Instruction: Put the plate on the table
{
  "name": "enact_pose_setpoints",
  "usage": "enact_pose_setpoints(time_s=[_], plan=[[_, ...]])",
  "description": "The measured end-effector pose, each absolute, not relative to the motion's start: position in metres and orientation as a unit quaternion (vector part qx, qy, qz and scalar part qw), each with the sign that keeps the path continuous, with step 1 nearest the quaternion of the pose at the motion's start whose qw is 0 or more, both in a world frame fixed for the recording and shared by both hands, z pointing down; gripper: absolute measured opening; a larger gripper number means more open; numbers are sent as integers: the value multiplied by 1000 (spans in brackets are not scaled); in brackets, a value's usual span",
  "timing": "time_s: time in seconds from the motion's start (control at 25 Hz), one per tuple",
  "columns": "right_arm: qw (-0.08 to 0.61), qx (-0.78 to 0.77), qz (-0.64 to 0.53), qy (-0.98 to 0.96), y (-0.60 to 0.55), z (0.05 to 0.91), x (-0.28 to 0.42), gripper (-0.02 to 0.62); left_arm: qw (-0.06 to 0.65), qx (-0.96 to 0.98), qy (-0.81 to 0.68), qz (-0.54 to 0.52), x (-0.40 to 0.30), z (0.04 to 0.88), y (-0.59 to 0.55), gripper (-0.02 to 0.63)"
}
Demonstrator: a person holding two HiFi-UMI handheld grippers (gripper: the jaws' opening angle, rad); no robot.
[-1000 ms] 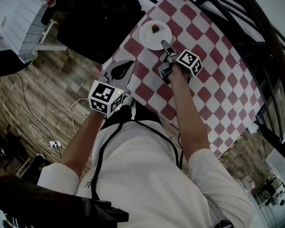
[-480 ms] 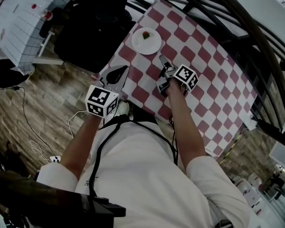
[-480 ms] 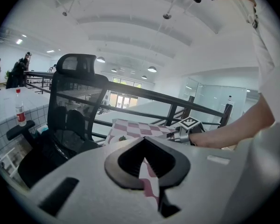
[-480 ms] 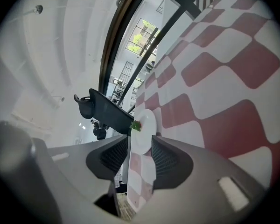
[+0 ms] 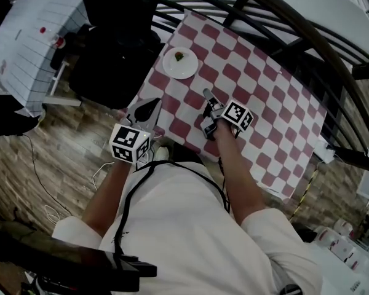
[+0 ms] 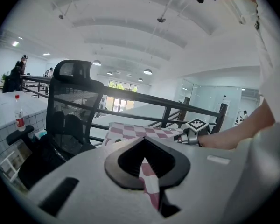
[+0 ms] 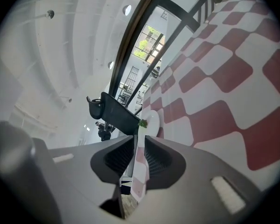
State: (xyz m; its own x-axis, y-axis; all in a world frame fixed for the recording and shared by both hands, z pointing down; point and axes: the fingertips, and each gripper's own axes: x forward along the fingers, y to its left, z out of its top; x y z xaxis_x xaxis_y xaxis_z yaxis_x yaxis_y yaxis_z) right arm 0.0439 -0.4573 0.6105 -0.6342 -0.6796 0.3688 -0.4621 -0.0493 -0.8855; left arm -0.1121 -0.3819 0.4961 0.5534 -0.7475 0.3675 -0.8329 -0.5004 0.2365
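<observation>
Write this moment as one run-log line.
plate: resting on checkered table | right gripper: empty, jaws closing, short of plate | left gripper: shut, empty

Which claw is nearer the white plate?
Right. The right claw, closing on nothing, sits over the checked table, pointing at the plate; the left claw hovers farther off at the table's near edge.

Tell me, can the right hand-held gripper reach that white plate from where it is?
Probably yes. The right hand-held gripper is held over the checkered tablecloth, its closing jaws empty and pointing toward the white plate, with only bare cloth between them.
</observation>
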Motion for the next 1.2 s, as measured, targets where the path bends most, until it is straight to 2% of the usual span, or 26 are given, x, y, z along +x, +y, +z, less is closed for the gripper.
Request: enact_pose_setpoints(time_s=[0.2,0.4,0.6,0.96,1.2], plan=[[103,-424,-573,694,-433,589,49,29,187,865,-456,100,-116,480,-367,8],[111,-427,-546,713,-410,561,53,7,176,870,-452,92,-124,468,-355,8],[107,-435,-513,732,-388,535,59,6,172,869,-456,82,-132,458,-345,8],[49,-445,-418,790,-345,496,69,6,165,871,-457,75,-144,442,-322,8],[49,-435,-373,818,-324,465,63,6,158,873,-455,75,-146,434,-310,8]])
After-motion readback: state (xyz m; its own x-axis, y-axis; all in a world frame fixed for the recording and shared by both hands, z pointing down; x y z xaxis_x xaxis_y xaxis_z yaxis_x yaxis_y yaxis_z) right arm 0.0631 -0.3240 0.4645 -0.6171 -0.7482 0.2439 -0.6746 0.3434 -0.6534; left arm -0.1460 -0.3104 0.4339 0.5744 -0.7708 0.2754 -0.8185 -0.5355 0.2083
